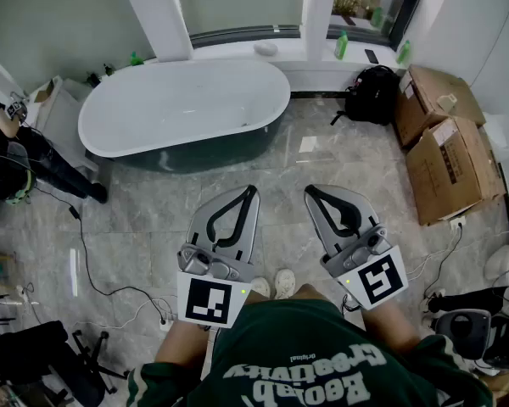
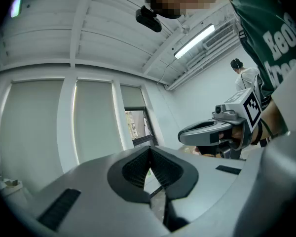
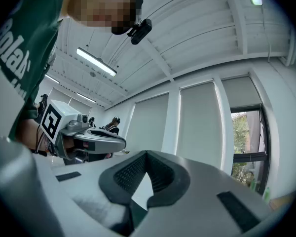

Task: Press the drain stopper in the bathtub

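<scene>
The white oval bathtub stands on the marble floor across the room, below the window sill. Its drain stopper is too small to make out from here. Both grippers are held level in front of the person's body, well short of the tub. My left gripper is shut with nothing in it, its ribbed pads meeting at the tip. My right gripper is also shut and empty. In the gripper views each one looks at the far wall and windows past its own jaws, left gripper, right gripper.
A black backpack and cardboard boxes lie right of the tub. Cables trail over the floor at left, near a person in black. Green bottles stand on the sill. A black chair is at lower left.
</scene>
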The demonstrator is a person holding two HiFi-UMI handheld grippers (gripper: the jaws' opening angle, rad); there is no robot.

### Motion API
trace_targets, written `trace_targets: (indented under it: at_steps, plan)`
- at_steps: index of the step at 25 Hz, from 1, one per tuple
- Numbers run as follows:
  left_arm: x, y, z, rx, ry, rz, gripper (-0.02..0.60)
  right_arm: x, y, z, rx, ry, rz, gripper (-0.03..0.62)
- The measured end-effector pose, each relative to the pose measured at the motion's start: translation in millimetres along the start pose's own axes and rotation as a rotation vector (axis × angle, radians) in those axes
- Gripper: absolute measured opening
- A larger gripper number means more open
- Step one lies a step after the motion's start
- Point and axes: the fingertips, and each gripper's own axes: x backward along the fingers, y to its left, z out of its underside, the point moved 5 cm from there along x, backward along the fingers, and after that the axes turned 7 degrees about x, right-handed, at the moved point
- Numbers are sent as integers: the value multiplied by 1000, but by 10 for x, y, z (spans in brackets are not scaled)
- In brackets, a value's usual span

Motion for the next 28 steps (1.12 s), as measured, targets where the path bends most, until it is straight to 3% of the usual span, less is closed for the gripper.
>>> trace_targets:
  at_steps: [21, 28]
  plan:
    - [-362, -458, 74, 1, 22, -7, 9, 300, -337, 247, -60, -73, -37, 14]
    - [-405, -387, 126, -14, 25, -17, 9, 262, -382, 347, -112, -73, -47, 14]
